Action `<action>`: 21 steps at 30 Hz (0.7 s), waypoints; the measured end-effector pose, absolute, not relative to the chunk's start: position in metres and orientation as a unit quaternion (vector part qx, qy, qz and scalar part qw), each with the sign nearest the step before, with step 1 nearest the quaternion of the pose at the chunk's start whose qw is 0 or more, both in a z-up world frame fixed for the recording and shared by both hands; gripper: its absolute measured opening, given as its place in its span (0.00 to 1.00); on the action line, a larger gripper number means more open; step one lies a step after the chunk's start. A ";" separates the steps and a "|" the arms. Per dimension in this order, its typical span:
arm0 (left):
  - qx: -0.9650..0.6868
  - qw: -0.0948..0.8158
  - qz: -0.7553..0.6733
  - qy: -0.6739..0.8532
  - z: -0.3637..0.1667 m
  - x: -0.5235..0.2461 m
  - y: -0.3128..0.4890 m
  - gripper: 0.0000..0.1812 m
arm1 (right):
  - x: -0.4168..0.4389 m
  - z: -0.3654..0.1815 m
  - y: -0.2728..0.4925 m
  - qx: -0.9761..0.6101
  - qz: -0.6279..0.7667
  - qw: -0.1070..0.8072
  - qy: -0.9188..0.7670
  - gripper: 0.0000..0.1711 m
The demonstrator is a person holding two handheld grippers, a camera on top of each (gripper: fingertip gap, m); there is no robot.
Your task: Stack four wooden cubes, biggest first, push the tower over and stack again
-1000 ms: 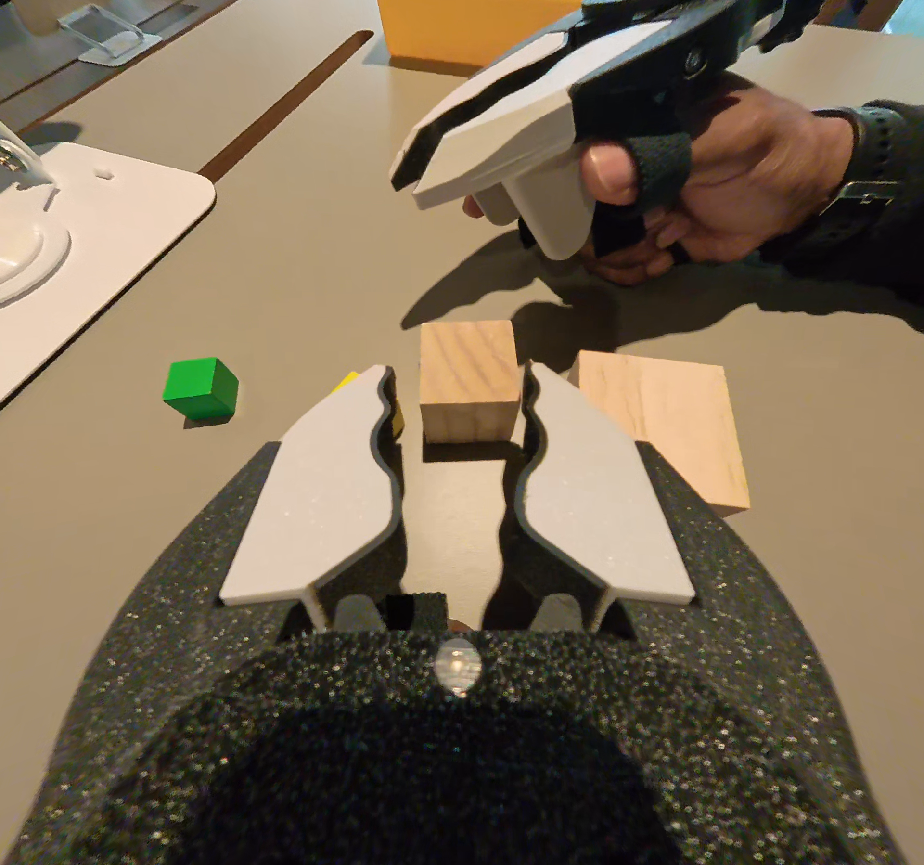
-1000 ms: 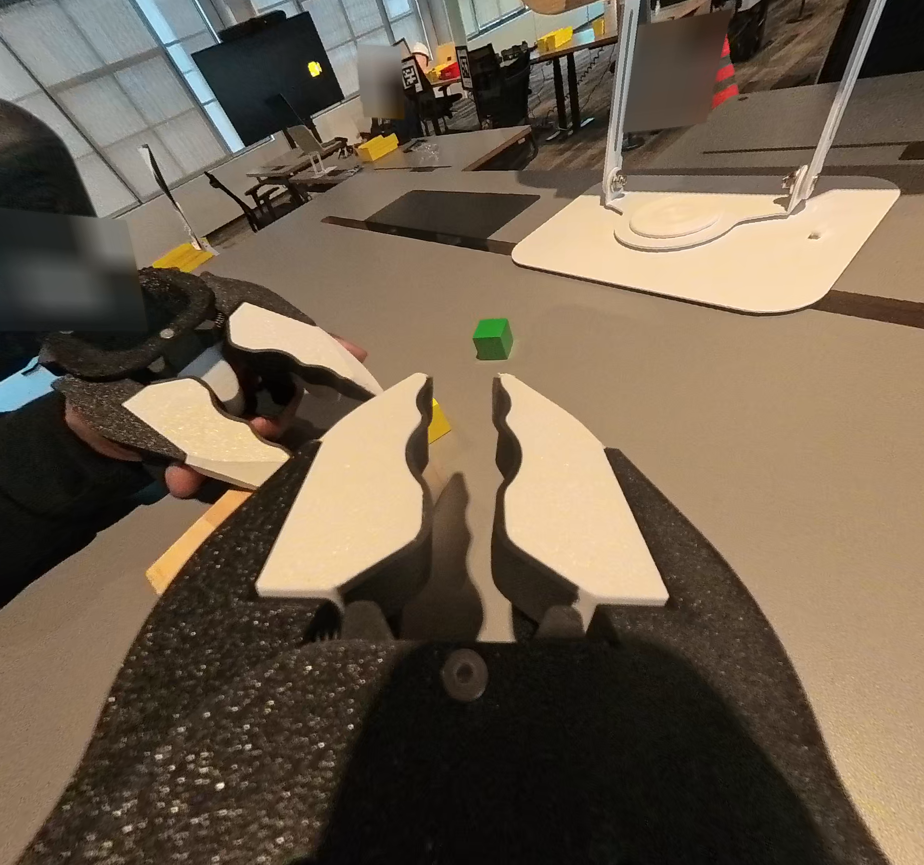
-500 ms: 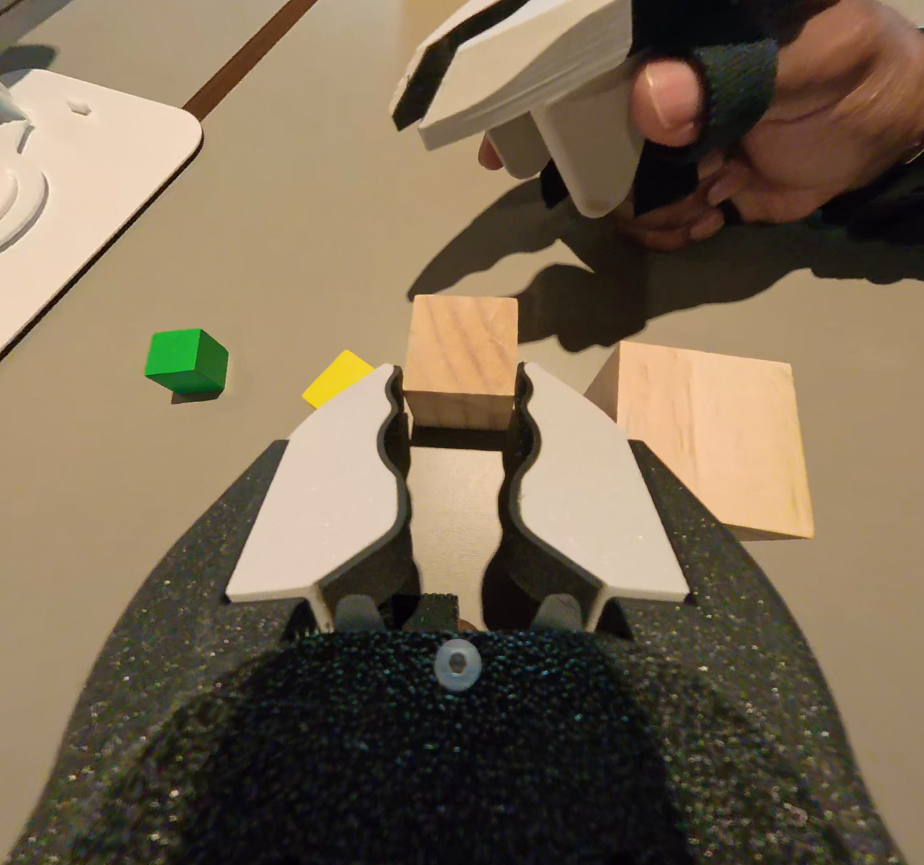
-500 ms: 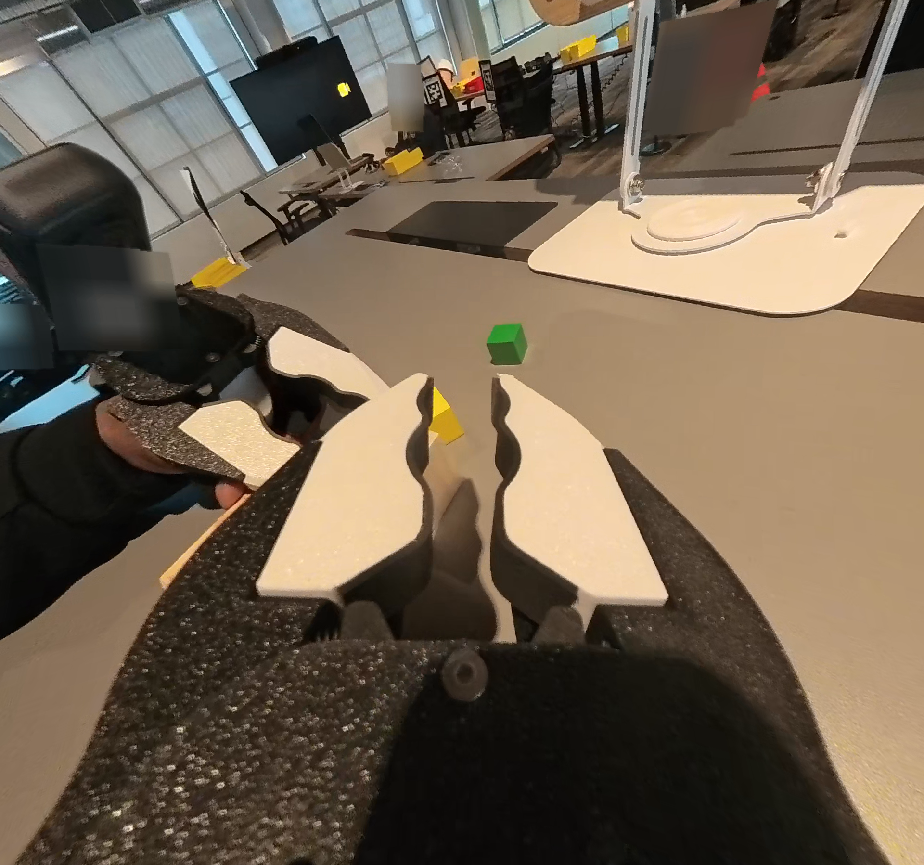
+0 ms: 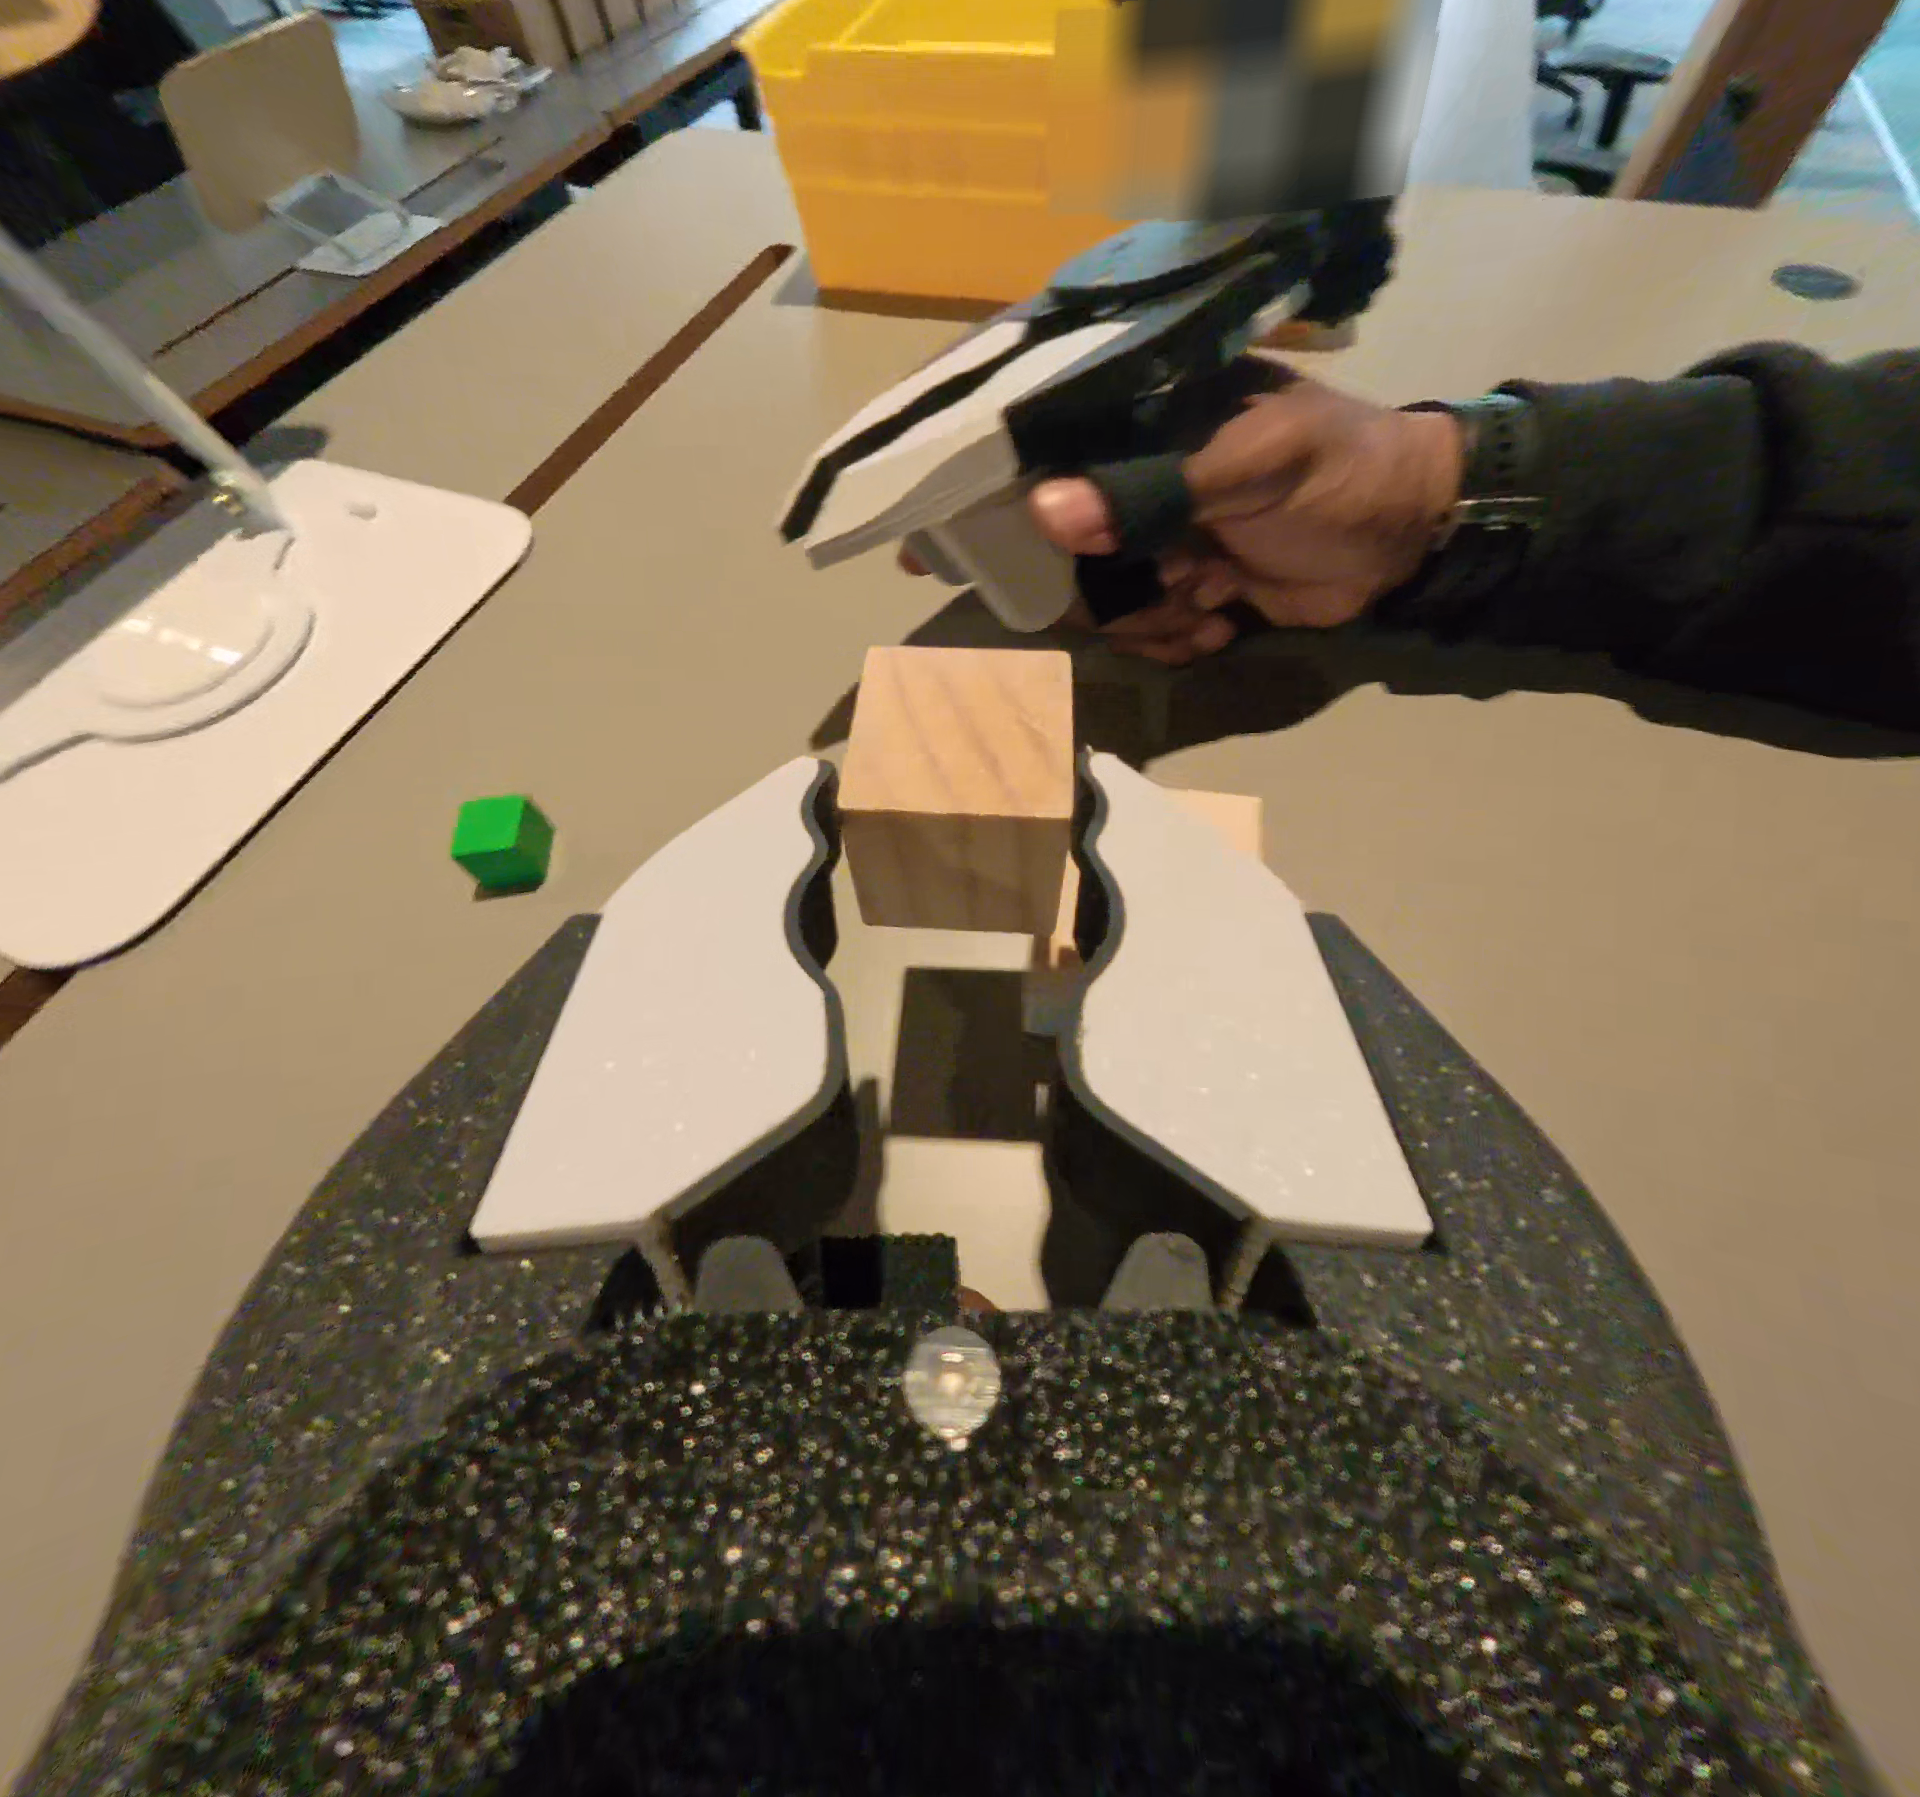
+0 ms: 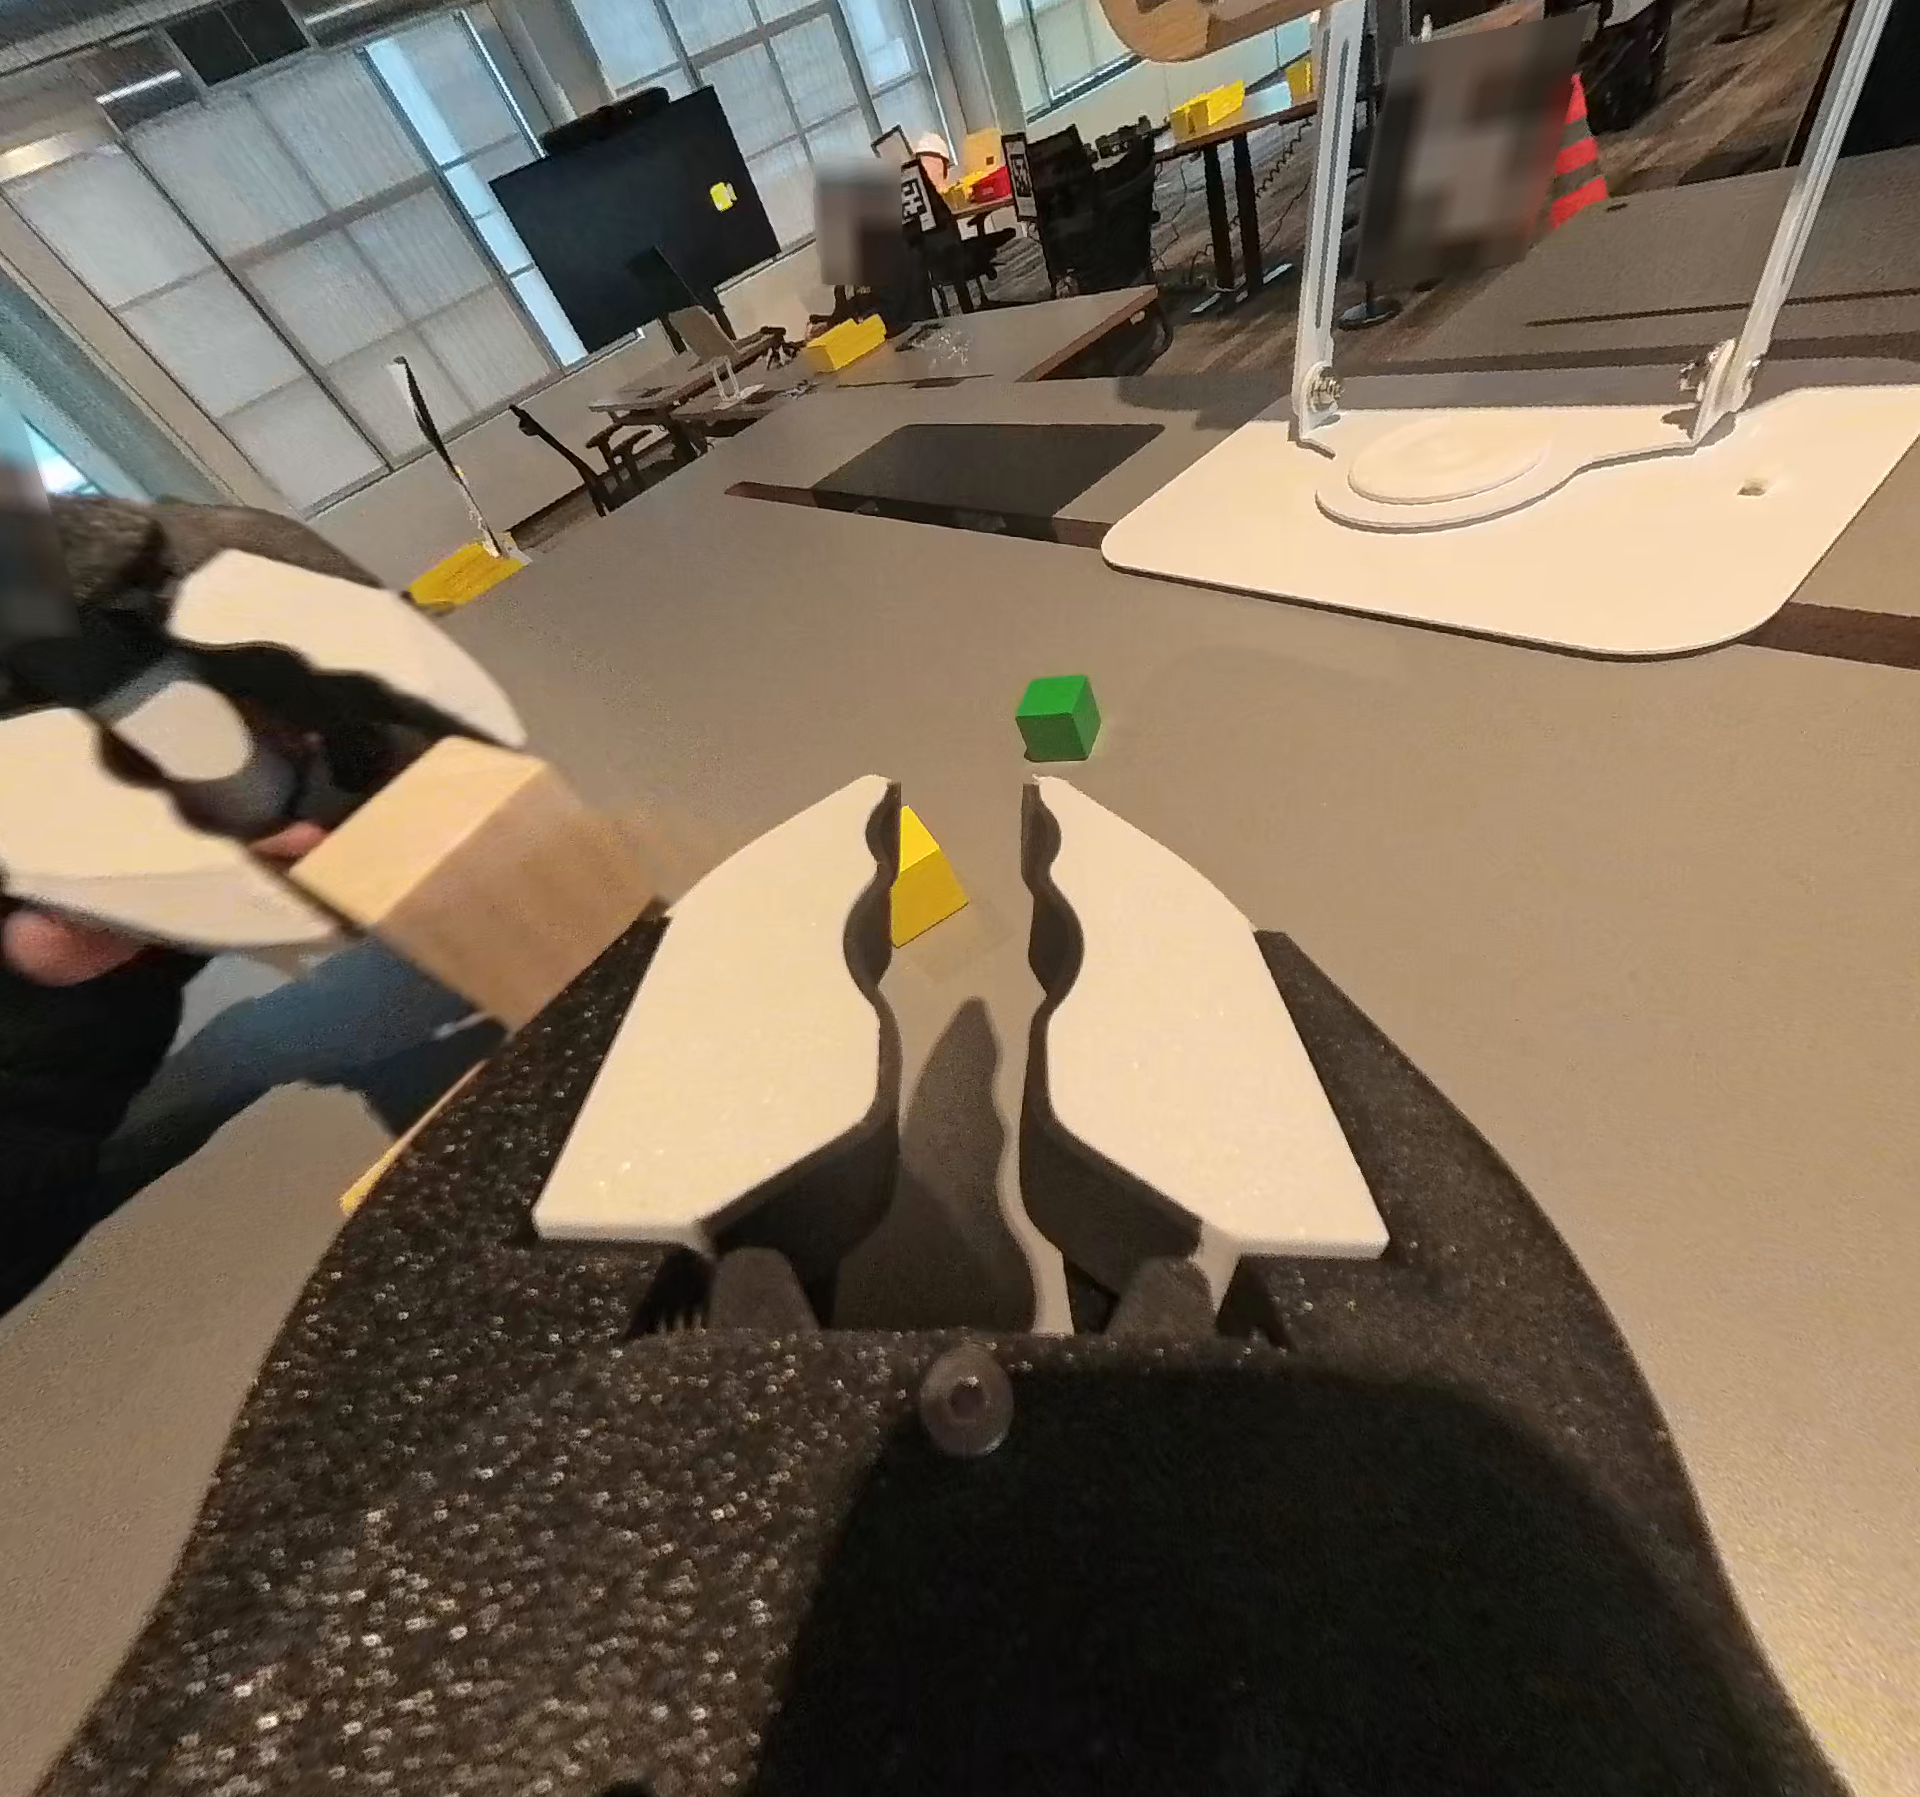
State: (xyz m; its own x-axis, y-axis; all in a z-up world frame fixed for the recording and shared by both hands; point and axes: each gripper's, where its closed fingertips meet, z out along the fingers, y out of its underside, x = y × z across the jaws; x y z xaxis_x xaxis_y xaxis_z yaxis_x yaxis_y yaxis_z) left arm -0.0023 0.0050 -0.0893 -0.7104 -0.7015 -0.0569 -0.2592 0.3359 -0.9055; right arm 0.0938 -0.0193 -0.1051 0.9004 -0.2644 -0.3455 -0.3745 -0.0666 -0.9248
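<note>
My left gripper [image 5: 956, 812] is shut on a plain mid-sized wooden cube [image 5: 961, 760] and holds it above the table, with its shadow below. A larger wooden cube [image 5: 1221, 817] shows partly behind my right finger. A small green cube [image 5: 502, 841] lies to the left. My right gripper [image 6: 958, 791] hovers low with a narrow gap between its fingers and nothing in it. A yellow cube [image 6: 925, 880] sits just past its left fingertip, and the green cube [image 6: 1058, 717] lies farther out. The held wooden cube [image 6: 488, 890] is at the left of the right wrist view.
A white stand base [image 5: 208, 667] lies at the left, also seen in the right wrist view [image 6: 1507, 552]. Stacked yellow bins [image 5: 935, 106] stand at the far table edge. A hand and dark sleeve [image 5: 1558, 542] hold the right gripper [image 5: 821, 526] above the table.
My left gripper closed on the wooden cube and lifted it off the table, tilting up. The right gripper stayed hovering nearby with the same narrow gap.
</note>
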 end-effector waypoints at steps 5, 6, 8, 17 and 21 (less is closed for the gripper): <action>-0.265 0.171 -0.461 0.829 -0.099 -0.025 -0.021 0.23 | 0.094 -0.105 -0.019 -0.729 0.042 0.647 0.218 0.13; -0.261 0.164 -0.456 0.835 -0.103 -0.027 -0.024 0.23 | 0.094 -0.105 -0.019 -0.729 0.042 0.647 0.219 0.13; -0.264 0.157 -0.458 0.834 -0.107 -0.027 -0.024 0.23 | 0.094 -0.105 -0.019 -0.730 0.043 0.646 0.219 0.13; -0.282 0.145 -0.439 0.841 -0.114 -0.028 -0.022 0.23 | 0.094 -0.105 -0.019 -0.730 0.044 0.647 0.218 0.13; -0.287 0.141 -0.432 0.843 -0.114 -0.030 -0.023 0.23 | 0.094 -0.105 -0.019 -0.730 0.044 0.646 0.218 0.13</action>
